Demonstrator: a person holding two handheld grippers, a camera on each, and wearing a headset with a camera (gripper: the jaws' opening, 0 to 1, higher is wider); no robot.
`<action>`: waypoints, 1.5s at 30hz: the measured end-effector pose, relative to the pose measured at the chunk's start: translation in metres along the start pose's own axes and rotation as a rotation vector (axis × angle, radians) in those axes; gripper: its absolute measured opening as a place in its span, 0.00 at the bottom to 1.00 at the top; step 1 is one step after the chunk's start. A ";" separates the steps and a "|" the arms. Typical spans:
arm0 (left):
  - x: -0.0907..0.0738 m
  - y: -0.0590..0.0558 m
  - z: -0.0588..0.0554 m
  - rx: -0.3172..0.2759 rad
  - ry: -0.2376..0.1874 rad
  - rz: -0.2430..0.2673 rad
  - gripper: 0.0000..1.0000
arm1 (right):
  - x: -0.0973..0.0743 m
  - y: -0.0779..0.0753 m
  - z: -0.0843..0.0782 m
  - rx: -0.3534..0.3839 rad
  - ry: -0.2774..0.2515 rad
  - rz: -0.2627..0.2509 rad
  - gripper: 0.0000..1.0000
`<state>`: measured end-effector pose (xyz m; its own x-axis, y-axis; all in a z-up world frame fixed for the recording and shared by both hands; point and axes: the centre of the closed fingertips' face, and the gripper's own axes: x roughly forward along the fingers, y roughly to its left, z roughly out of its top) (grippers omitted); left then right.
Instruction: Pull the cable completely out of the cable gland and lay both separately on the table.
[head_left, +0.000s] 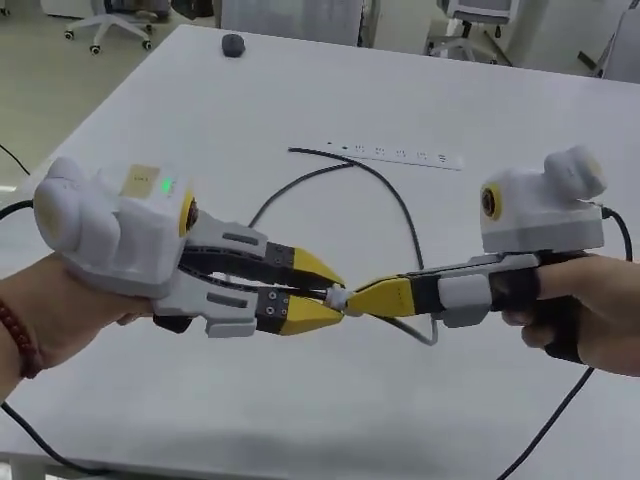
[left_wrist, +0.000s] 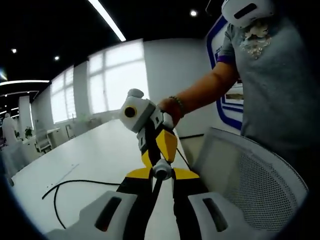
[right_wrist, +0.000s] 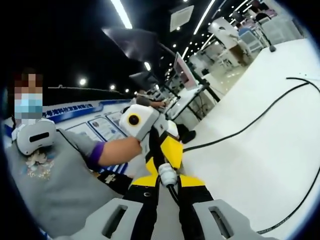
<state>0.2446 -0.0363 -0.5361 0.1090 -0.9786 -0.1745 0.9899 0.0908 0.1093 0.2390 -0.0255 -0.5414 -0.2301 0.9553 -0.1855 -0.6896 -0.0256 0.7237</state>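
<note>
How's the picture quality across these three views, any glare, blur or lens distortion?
Head view: even, soft light, table and cable gland sharp, faint shadows. Left gripper view: fisheye bending, windows blown out, left tongs a little soft up close. Right gripper view: strong curvature, ceiling lights flare, cable clear.

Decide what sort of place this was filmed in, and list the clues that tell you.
Most likely an open-plan office or lab workroom. The clues: a large white table with a power strip on it, wheeled office chairs beyond it, and desks with monitors under ceiling strip lights.
</note>
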 end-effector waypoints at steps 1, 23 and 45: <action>0.000 -0.001 0.001 0.006 -0.001 -0.006 0.15 | 0.000 0.001 0.000 -0.003 0.004 0.003 0.09; 0.004 0.012 -0.017 -0.199 0.034 0.055 0.15 | 0.002 -0.016 -0.002 -0.593 0.263 -0.293 0.08; -0.002 0.020 -0.024 -0.304 0.029 0.111 0.15 | 0.008 -0.030 -0.002 -1.234 0.517 -0.574 0.08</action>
<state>0.2661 -0.0279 -0.5570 0.2162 -0.9543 -0.2064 0.9531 0.2521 -0.1673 0.2571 -0.0178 -0.5658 0.2418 0.7173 -0.6534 -0.8484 -0.1705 -0.5011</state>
